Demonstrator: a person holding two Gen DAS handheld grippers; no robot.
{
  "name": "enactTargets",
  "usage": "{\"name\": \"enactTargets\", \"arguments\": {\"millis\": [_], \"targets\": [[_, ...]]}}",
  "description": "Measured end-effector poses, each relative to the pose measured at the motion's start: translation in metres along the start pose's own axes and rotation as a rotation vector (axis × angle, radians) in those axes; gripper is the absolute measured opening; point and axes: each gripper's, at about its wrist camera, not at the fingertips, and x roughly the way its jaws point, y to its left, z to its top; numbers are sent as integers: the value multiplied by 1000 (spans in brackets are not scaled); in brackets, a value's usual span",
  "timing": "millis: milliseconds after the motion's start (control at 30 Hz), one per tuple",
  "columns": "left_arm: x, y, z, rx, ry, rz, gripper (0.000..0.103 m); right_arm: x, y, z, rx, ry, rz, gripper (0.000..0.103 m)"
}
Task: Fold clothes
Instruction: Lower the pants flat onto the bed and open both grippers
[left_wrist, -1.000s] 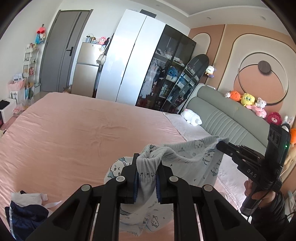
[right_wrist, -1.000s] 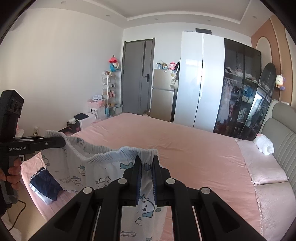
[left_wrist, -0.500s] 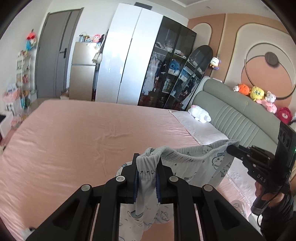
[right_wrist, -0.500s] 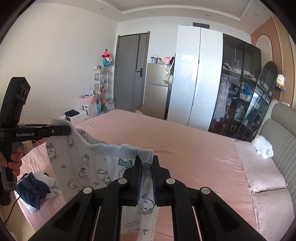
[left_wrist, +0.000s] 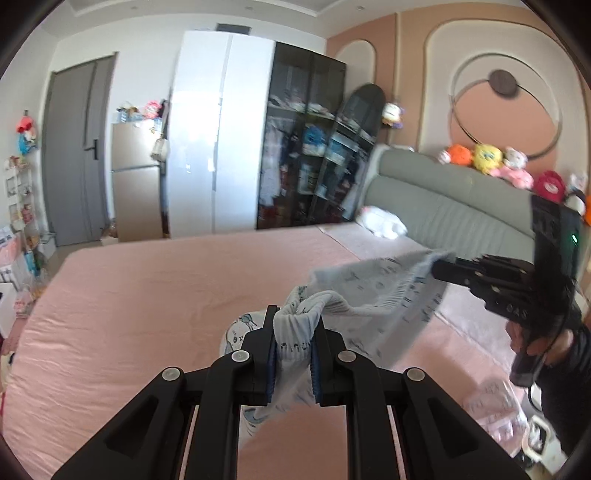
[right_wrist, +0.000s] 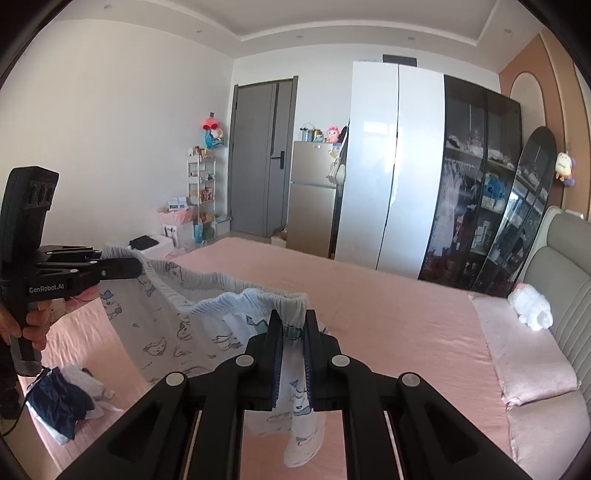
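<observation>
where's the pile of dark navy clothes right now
In the right wrist view the navy clothes pile lies at the lower left, on the pink bed near its edge, below the left claw and the hanging printed garment.

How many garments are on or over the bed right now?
2: the printed pants held up between both grippers, and a dark blue and white heap on the bed's near left corner. More may lie out of view.

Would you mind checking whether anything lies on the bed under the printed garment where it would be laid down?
Nothing visible does: the printed garment hangs over bare pink sheet. The dark clothes pile sits aside near the bed's edge.
</observation>
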Motion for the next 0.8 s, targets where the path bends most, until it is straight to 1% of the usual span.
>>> {"name": "enactTargets", "arguments": {"millis": [67,167,233,267,333,400,500,633,800], "targets": [[-1,-12,-40,22,51,-24,12,-6,11,-40,22,51,64,8],[3,-31,-109,51,173,-83,12,-9,29,-112,33,171,96,8],[5,-42,-145,57,237,-100,12,-10,38,-158,61,251,113,8],[6,-48,-162,59,268,-109,12,-11,39,-179,96,278,124,8],[3,-49,-176,34,275,-111,12,-15,37,-209,159,306,127,8],[1,-49,-190,7,282,-113,12,-20,35,-232,201,320,121,8],[-4,-50,-210,-32,292,-116,12,-27,35,-257,235,331,125,8],[-9,-52,-237,-84,305,-119,12,-36,44,-280,223,343,132,8],[-13,-54,-260,-124,330,-127,12,-28,56,-307,185,391,124,8]]}}
